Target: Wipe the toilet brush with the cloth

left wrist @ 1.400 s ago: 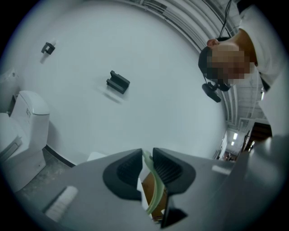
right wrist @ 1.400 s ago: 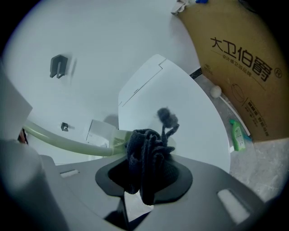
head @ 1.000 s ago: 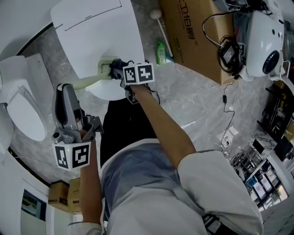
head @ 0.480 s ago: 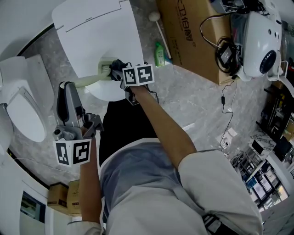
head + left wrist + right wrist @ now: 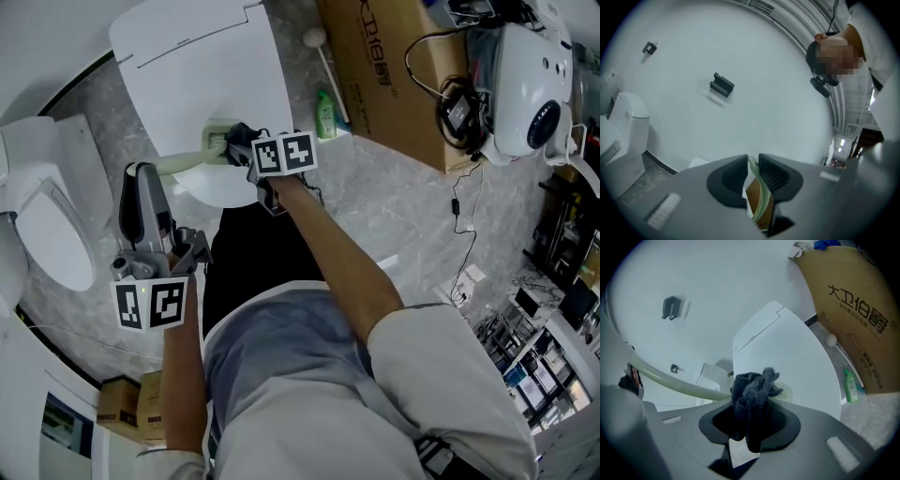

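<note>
Lower left of the head view: we logged the left claw [image 5: 141,178] pointing up the frame, its marker cube nearest the camera. In the left gripper view the claw [image 5: 753,174] was clenched on the thin pale green handle of the toilet brush [image 5: 759,190].

Centre left: the toilet brush [image 5: 183,165] ran from the left claw up and right towards the right claw [image 5: 236,145], above the closed lid of the white toilet [image 5: 206,66].

Centre: the right gripper view showed the right claw [image 5: 751,423] grasping a bunched dark cloth [image 5: 752,390]. The cloth touched the brush handle [image 5: 670,380] where it met the claw. In the head view the cloth [image 5: 240,133] was a dark lump at the claw tips.

Upper right: a green bottle [image 5: 326,111] stood on the floor just beside a cardboard box [image 5: 394,75].
</note>
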The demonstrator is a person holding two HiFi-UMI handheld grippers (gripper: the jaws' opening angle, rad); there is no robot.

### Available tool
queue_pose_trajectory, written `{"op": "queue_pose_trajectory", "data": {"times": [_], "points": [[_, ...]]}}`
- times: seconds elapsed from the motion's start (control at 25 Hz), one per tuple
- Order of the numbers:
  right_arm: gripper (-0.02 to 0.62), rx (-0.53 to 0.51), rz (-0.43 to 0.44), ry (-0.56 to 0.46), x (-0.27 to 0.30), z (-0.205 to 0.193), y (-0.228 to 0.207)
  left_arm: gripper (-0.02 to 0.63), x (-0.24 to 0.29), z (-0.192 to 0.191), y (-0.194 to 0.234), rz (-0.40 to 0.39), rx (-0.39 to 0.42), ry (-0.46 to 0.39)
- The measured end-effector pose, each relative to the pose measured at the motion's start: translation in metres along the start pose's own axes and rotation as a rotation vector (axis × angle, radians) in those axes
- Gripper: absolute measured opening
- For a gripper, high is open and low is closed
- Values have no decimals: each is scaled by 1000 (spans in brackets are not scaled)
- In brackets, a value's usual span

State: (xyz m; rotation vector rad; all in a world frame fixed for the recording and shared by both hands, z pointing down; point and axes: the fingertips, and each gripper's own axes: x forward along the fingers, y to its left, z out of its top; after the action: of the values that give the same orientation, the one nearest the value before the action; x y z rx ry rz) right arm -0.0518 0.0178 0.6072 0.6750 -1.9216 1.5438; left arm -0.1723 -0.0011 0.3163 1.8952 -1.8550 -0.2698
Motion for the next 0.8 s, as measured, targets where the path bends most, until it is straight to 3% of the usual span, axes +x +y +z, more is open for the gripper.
{"op": "queue_pose_trajectory", "data": {"times": [0.8], "points": [[109, -15, 38, -35, -31, 7, 27, 0, -5, 2, -1, 14, -1, -7]]}}
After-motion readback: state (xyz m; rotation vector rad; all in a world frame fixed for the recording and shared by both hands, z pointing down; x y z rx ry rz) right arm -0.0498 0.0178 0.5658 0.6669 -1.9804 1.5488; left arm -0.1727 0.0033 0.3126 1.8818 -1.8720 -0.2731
